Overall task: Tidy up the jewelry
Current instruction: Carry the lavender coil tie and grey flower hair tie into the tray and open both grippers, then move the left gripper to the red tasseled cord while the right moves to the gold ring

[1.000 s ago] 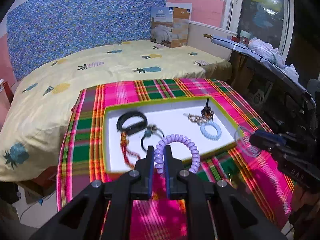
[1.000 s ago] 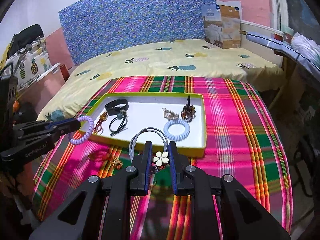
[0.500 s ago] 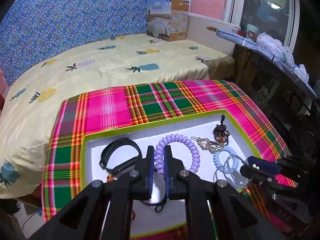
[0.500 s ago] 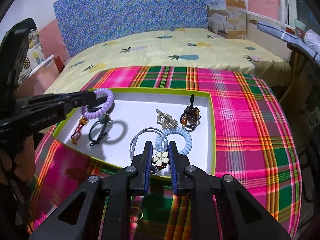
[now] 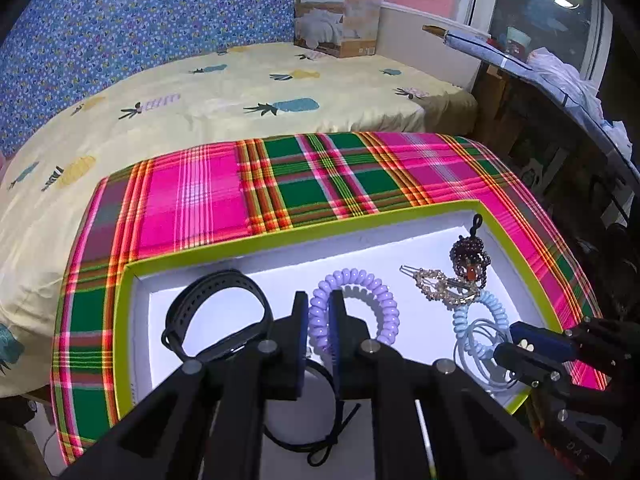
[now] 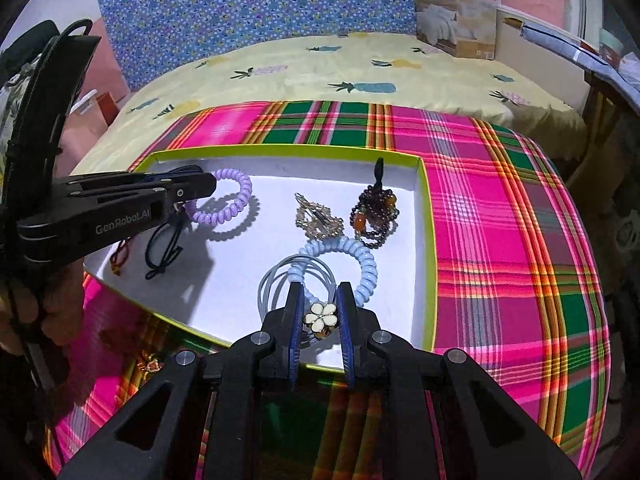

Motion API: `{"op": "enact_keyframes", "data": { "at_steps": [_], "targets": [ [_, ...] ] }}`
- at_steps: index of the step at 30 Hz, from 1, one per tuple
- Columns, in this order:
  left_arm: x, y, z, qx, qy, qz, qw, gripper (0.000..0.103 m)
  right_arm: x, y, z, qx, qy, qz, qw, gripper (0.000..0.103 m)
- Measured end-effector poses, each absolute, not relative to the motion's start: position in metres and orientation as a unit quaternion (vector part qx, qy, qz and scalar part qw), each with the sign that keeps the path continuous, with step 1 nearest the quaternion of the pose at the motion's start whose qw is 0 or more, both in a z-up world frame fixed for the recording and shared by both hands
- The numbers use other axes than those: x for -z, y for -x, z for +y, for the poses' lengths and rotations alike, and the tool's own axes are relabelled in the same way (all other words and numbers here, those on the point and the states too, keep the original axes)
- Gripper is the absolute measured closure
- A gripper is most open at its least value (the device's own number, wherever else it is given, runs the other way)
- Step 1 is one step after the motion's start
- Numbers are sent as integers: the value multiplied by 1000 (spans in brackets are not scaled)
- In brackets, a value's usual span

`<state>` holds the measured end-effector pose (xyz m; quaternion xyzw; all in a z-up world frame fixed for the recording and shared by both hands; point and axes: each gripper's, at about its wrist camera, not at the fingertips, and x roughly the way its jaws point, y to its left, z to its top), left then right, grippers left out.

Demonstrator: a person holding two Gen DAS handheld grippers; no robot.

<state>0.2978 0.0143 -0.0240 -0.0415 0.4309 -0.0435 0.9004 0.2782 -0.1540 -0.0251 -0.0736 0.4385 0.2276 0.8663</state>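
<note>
A white tray with a lime rim (image 5: 304, 236) (image 6: 428, 240) lies on the plaid cloth. My left gripper (image 5: 319, 312) (image 6: 200, 194) is shut on a purple coil hair tie (image 5: 360, 300) (image 6: 232, 200), held over the tray's left middle. My right gripper (image 6: 320, 316) (image 5: 508, 340) is shut on the white flower charm (image 6: 322, 316) of a grey hair band (image 6: 276, 280), over the tray's near right part. In the tray lie a black wristband (image 5: 216, 316), a light blue coil tie (image 6: 360, 260) (image 5: 476, 316), a gold hair clip (image 6: 316, 220) (image 5: 440, 284), a dark bead bracelet (image 6: 376, 212) (image 5: 470, 256) and a black elastic (image 6: 164, 248).
The plaid cloth (image 6: 500, 220) covers a small table in front of a bed with a pineapple sheet (image 5: 240, 88). A cardboard box (image 5: 338, 12) stands at the bed's far end. A small gold piece (image 6: 150, 366) lies on the cloth at the tray's near left. A red cord (image 6: 120, 256) lies in the tray.
Both grippers have moved forward and lower over the tray, each still holding its hair tie. The purple tie is now inside the tray's area.
</note>
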Motion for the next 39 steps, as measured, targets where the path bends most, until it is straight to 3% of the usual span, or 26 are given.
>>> {"op": "enact_keyframes", "data": {
  "at_steps": [6, 10, 24, 39],
  "targets": [
    [23, -295, 14, 44, 41, 432, 900, 91, 24, -278, -155, -230, 66, 436, 868, 74],
    [14, -284, 14, 43, 44, 423, 904, 84, 19, -272, -158, -229, 61, 429, 872, 73],
    [-16, -213, 16, 30, 50, 397, 916, 84, -6, -217, -175, -221, 46, 398, 889, 73],
    [-14, -149, 7, 44, 42, 391, 918, 84, -9, -165, -190, -232, 36, 392, 890, 73]
  ]
}}
